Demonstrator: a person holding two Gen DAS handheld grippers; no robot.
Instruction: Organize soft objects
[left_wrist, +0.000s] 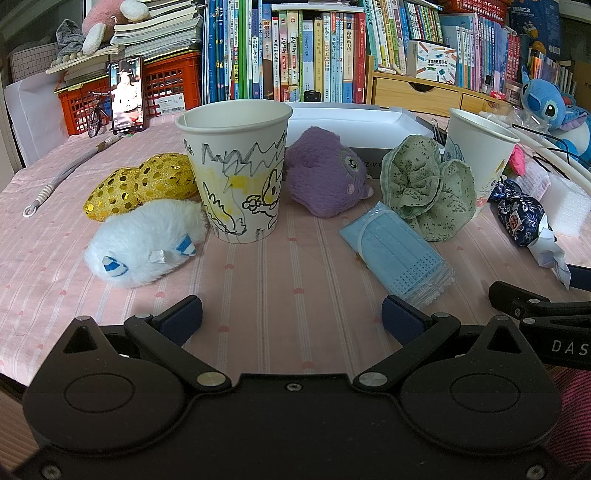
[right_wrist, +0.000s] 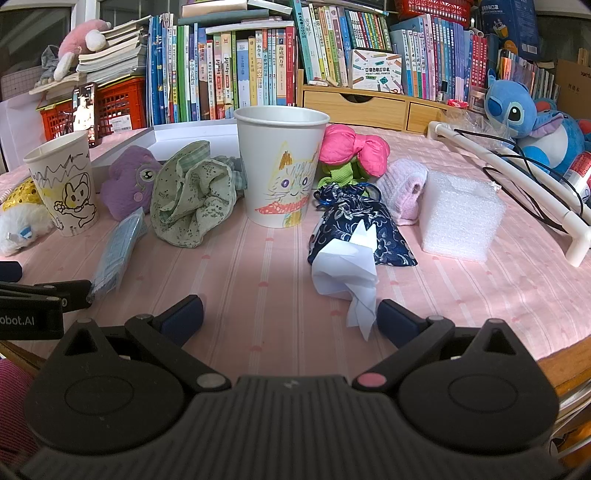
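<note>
Nearest the left wrist lens, the left gripper (left_wrist: 291, 314) has its jaws spread wide with nothing between them, poised low over the pink striped tablecloth (left_wrist: 280, 266). Just beyond its right finger lies a stack of blue face masks (left_wrist: 397, 251), close to it though contact cannot be told. Straight ahead stands an upright paper cup with a rabbit drawing (left_wrist: 238, 170). A white fluffy plush (left_wrist: 144, 243) lies to the cup's left with a gold sequinned item (left_wrist: 140, 186) behind it; a purple plush (left_wrist: 327, 171) and a green floral cloth (left_wrist: 430, 186) lie to the cup's right.

In the right wrist view, the right gripper (right_wrist: 290, 317) is likewise wide open and holds nothing, level with the table's near edge. A crumpled white paper (right_wrist: 349, 269) lies just beside its right finger, its lower tip hanging between the fingers; it overlaps a dark blue floral pouch (right_wrist: 362, 225). Behind them stands a second upright paper cup with a cat drawing (right_wrist: 282, 166).

Only the right wrist view shows clearly a pink and green fabric flower (right_wrist: 352, 151), a folded pale pink towel (right_wrist: 404, 190) and a white foam block (right_wrist: 460, 218). Each camera catches the other gripper's black body at its frame edge. Books line the shelf (right_wrist: 236, 74) behind.
</note>
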